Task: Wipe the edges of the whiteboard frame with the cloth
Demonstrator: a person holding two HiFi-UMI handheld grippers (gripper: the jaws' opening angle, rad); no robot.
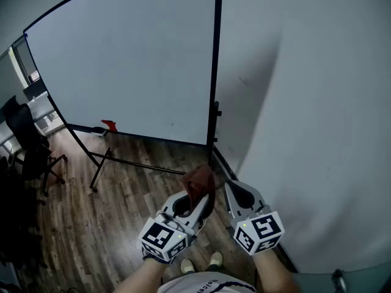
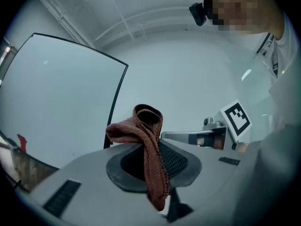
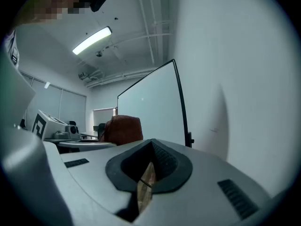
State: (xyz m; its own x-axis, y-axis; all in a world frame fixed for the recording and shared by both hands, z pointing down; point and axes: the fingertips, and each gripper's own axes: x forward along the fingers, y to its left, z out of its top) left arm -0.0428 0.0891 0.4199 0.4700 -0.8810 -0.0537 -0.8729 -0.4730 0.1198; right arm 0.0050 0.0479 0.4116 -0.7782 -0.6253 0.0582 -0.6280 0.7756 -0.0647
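Whiteboard [image 1: 134, 60]: one, on a stand, filling the head view from 10 to 12 o'clock. Its dark frame [image 1: 214, 72] runs down the right edge, just beside the one pale wall [image 1: 317, 102] at 3 o'clock. One wooden floor [image 1: 134, 188] lies below. One black office chair [image 1: 27, 139] stands at 9 o'clock. Two grippers sit side by side at 6 o'clock, both pointing toward the foot of the frame. The left gripper [image 1: 201, 195] is clenched on the one brown cloth [image 1: 198, 180]. In the left gripper view the jaws pinch it, with a folded loop standing above them and a strip hanging down in front. The cloth is held in the air near the frame's lower right corner, apart from it. The right gripper [image 1: 231, 187], at 3 o'clock of the left one, is drawn together to a thin slit and holds nothing. One small red object [image 1: 109, 125] rests on the board's bottom edge, toward 10 o'clock of the cloth
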